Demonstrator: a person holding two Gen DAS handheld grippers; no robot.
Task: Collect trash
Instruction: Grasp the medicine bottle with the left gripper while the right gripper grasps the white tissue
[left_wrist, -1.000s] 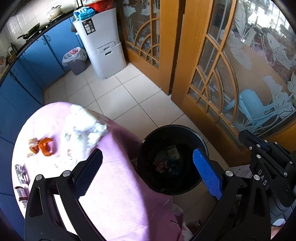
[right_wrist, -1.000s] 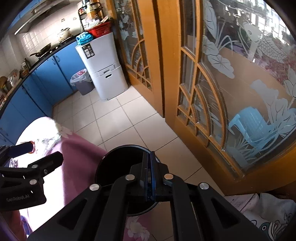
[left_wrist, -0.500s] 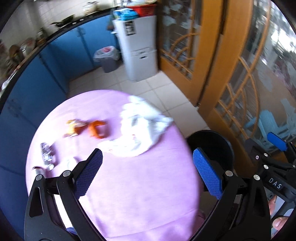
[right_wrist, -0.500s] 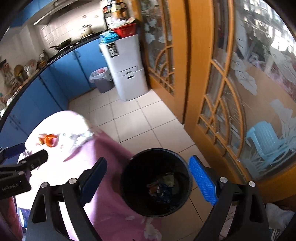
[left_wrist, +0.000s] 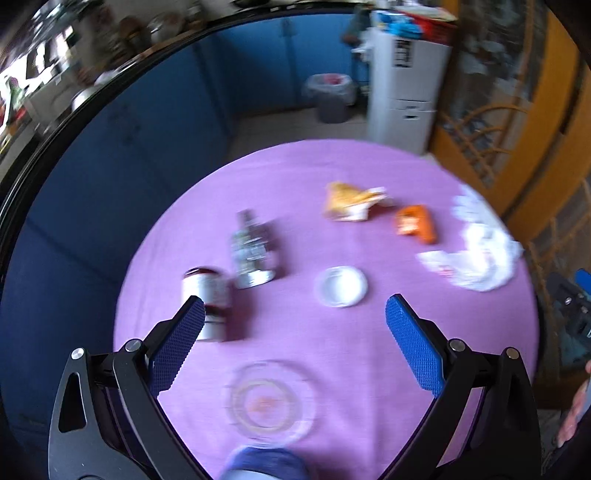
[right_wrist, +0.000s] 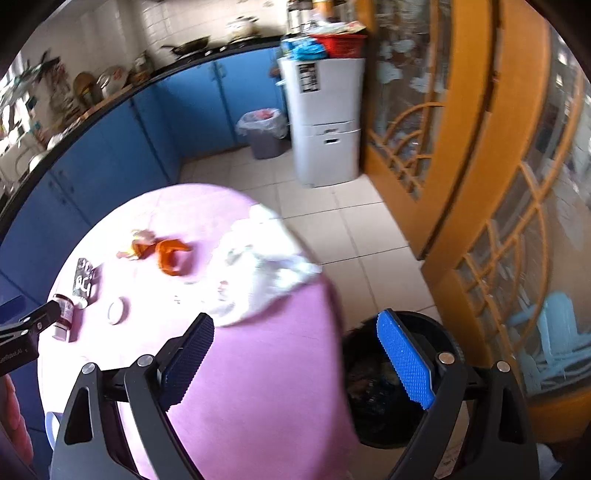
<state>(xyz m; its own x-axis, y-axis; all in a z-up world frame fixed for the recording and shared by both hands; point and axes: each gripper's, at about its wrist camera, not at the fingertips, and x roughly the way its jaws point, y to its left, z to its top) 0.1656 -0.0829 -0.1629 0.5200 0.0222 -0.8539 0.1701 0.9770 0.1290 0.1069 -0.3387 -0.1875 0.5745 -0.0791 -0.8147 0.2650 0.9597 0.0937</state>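
Trash lies scattered over the round purple table (left_wrist: 332, 369) in the left wrist view, all of it blurred. The left gripper (left_wrist: 295, 332) hovers above the near side with its blue pads wide apart and nothing between them. A small jar (left_wrist: 207, 295) lies just beside the left pad, and a crushed silver bottle (left_wrist: 251, 251) lies next to it. A white lid (left_wrist: 340, 286) sits near the middle, a yellow wrapper (left_wrist: 351, 201) and an orange wrapper (left_wrist: 415, 223) lie farther back, and a crumpled white plastic bag (left_wrist: 476, 254) rests at the right edge. A clear glass dish (left_wrist: 271, 400) sits close under the camera.

From the right wrist view, the right gripper (right_wrist: 295, 363) also stands wide open and empty, straddling the table's edge. The black trash bin (right_wrist: 369, 406) stands on the tiled floor just right of the table, partly behind the right pad, with dark litter inside. The white bag (right_wrist: 258, 273) drapes over the table's rim, well apart from the bin. The orange wrapper (right_wrist: 170, 254), the silver bottle (right_wrist: 85, 280), the jar (right_wrist: 63, 314) and the lid (right_wrist: 116, 311) lie farther left, and the left gripper shows at the left edge.
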